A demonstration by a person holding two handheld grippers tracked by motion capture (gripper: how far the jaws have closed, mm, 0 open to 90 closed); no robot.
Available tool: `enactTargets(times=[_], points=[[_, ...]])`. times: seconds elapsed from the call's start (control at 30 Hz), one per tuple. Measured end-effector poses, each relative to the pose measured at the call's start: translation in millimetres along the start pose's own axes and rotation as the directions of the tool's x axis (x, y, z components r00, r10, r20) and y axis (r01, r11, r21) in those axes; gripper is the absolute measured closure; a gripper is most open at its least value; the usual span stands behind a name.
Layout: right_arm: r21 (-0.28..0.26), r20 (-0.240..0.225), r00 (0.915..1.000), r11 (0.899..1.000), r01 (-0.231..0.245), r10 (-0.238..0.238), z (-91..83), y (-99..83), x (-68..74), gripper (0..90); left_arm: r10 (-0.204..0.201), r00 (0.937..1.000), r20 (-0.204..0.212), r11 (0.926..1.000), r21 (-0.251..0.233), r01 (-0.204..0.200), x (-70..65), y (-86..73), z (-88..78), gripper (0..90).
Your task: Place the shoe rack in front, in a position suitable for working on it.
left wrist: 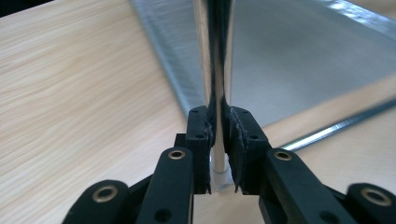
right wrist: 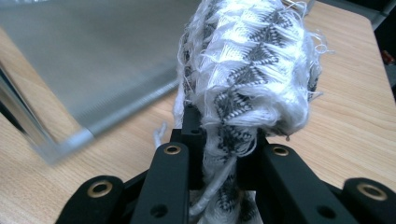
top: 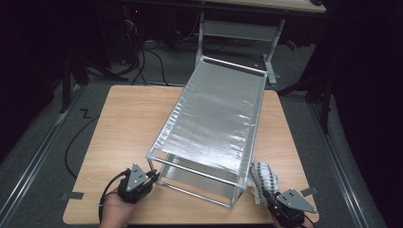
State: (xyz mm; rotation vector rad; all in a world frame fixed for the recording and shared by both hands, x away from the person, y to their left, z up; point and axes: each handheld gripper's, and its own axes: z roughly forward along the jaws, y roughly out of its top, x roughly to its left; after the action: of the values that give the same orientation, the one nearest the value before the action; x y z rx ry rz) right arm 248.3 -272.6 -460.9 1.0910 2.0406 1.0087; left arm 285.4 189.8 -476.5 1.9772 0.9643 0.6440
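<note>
Both grippers black, matte. Left gripper (top: 151, 176) w/ grey three-cornered plate on top, black cable looping off at 7 o'clock. Right gripper (top: 266, 194) has same grey plate w/ small dark holes. Jaw links carry brass-ringed screw holes; pads rough, frayed at edges.

Rack (top: 214, 118) on table (top: 123, 137), cloth (top: 262, 178) beside

In the high view the right tool (top: 271, 195) is cut off by the bottom edge, and the folded cloth (top: 263, 179) hides its jaws. The rack (top: 214, 118) covers much of the bench (top: 128, 128). In the left gripper view the rack's post (left wrist: 215, 70) blurs upward, perhaps from closeness.
</note>
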Motion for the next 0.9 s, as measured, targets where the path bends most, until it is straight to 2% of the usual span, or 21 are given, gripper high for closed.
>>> enactTargets(times=[0.17, 0.33, 0.4, 0.47, 0.7, 0.83, 0.9], points=[[0.008, -0.008, 0.9999, 1.000, 0.014, -0.014, 3.9, 0.8, 2.5, 78.2, -0.053, 0.9956, -0.078, 0.9986, -0.008, 0.053, 27.5, -2.7, 3.4, 78.5], [0.017, -0.012, 0.9997, 1.000, 0.020, -0.019, 6.3, 0.7, 4.6, 78.1, -0.068, 0.9909, -0.117, 0.9977, -0.008, 0.067, 43.2, -1.9, 7.6, 78.4], [0.020, -0.012, 0.9997, 1.000, 0.019, -0.019, 6.8, 0.5, 5.0, 78.1, -0.083, 0.9896, -0.117, 0.9965, -0.009, 0.083, 44.0, -2.2, 7.1, 78.6], [0.021, -0.014, 0.9997, 1.000, 0.020, -0.019, 7.2, 0.3, 5.0, 78.1, -0.081, 0.9889, -0.125, 0.9967, -0.006, 0.081, 41.9, -1.9, 6.2, 77.7], [0.016, -0.022, 0.9997, 1.000, 0.008, -0.008, 10.0, 1.7, 2.2, 78.0, -0.137, 0.9801, -0.144, 0.9906, -0.024, 0.135, 38.2, -5.4, -6.6, 52.1], [0.007, -0.031, 0.9995, 1.000, 0.003, -0.002, 15.1, 6.8, 0.7, 78.0, -0.158, 0.9789, -0.130, 0.9874, -0.027, 0.156, 33.9, -10.7, -19.8, 47.7], [0.006, -0.035, 0.9994, 1.000, 0.004, -0.004, 19.5, 9.2, 0.1, 77.9, -0.155, 0.9808, -0.119, 0.9880, -0.022, 0.153, 28.9, -12.7, -25.8, 46.9]])
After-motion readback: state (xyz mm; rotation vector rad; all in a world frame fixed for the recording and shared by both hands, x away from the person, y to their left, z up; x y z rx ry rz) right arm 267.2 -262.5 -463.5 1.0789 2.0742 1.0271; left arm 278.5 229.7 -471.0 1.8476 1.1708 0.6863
